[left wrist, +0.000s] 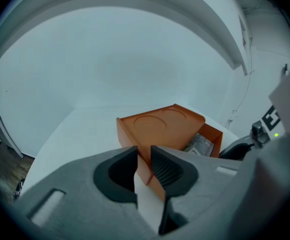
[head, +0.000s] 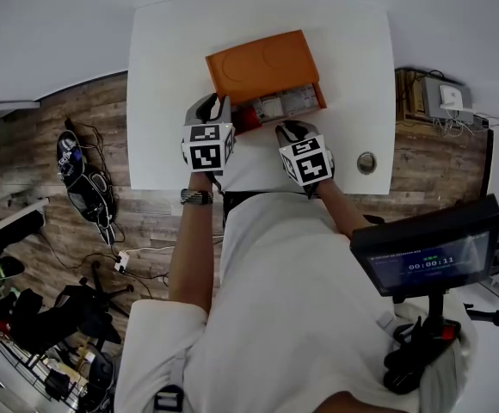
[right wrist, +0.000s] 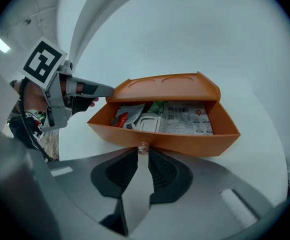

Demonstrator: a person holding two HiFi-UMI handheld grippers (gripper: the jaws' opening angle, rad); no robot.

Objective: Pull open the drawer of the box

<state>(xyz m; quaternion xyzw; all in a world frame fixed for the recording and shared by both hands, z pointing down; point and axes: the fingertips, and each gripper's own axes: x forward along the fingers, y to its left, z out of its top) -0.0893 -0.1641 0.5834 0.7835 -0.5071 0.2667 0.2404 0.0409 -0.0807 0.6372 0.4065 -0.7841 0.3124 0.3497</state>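
Right hand-held gripper (right wrist: pixel 143 152) pinches knob (right wrist: pixel 143 147); left hand-held gripper (left wrist: pixel 144 153) clamps box (left wrist: pixel 160 124); drawer (right wrist: pixel 185 140) looks open, next let go.

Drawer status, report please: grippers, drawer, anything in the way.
Right gripper shut on knob. Left gripper at box corner, grip unclear. Drawer pulled open, packets showing. Nothing blocking it.

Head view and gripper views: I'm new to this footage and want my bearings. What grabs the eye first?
The bright orange box stands out on the white table. Its drawer is pulled open toward the person and shows printed packets. The right tool pinches the small knob on the drawer front, while the left tool sits at the box's near left corner.
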